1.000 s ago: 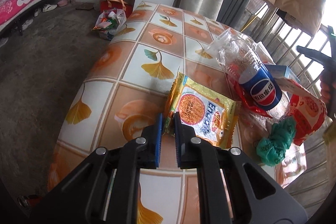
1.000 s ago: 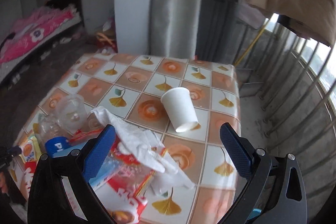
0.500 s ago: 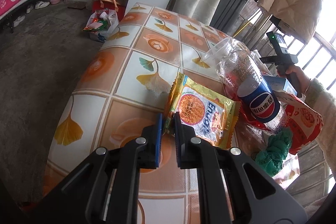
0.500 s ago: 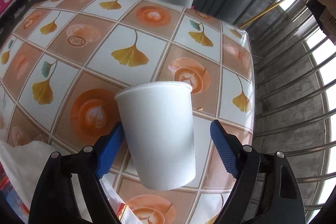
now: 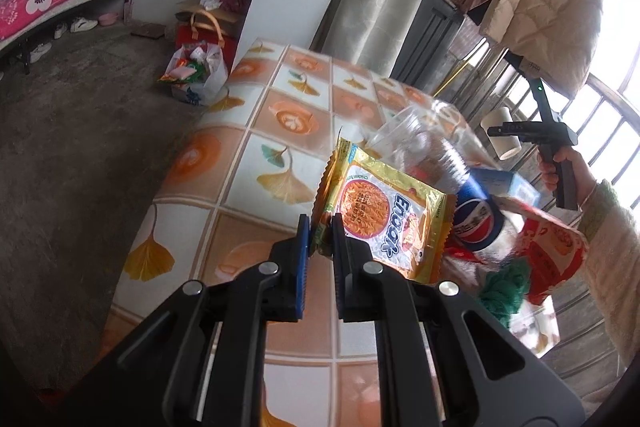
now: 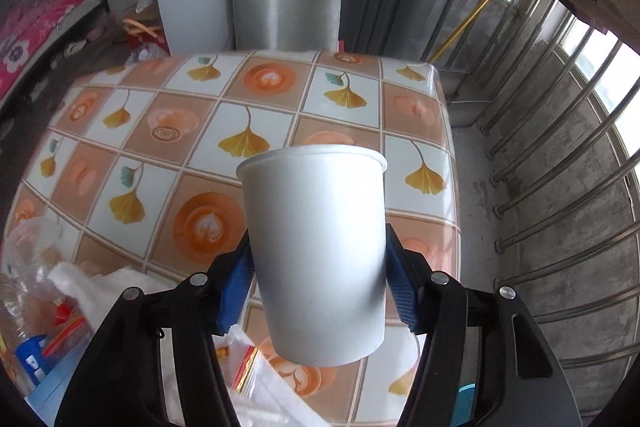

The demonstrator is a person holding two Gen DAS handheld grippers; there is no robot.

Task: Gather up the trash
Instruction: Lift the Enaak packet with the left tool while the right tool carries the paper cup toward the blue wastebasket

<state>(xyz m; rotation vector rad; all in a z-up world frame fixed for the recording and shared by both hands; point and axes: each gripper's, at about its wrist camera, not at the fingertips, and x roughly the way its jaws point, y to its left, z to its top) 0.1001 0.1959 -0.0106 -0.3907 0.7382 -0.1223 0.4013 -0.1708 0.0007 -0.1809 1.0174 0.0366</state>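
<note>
Left hand-held gripper (image 5: 321,227) pinches noodle packet (image 5: 384,221) edge; right hand-held gripper (image 6: 318,269) closing on paper cup (image 6: 318,243).

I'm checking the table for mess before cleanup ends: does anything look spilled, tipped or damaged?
No spill shows. The clear plastic bottle lies on its side in a heap of wrappers and tissue at the table's near end. The paper cup sits tilted between the right gripper's closing jaws.

Both grippers are chunky black plastic with blue ribbed fingers (image 5: 303,259) and silver screws; person's got a fuzzy cream sleeve (image 5: 612,267) with a green cuff.
</note>
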